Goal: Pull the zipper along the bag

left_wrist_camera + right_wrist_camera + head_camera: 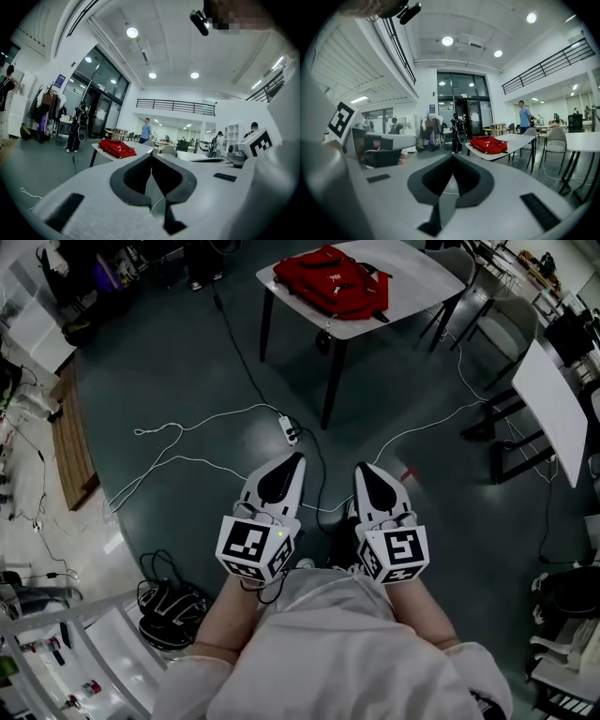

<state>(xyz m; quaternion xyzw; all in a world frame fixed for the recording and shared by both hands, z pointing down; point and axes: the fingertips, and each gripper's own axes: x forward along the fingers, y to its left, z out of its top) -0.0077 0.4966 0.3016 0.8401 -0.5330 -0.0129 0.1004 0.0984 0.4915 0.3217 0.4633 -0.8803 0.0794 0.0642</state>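
A red backpack [330, 279] lies on a white table [417, 273] far ahead of me across the floor. In the left gripper view the backpack [116, 147] is small and distant on the table [101, 151]; the right gripper view has the backpack [488, 144] on the table [520, 142] too. My left gripper [297, 458] [151, 155] is shut, its tips together with nothing between them. Level beside it, the right gripper [362, 469] [452, 157] is shut and empty as well. Both are held close to my body, well short of the table.
White cables and a power strip [290, 431] trail over the dark floor between me and the table. A second white table [553, 399] with chairs stands at the right. People [457, 132] stand in the background, and black gear [169, 610] lies by my left foot.
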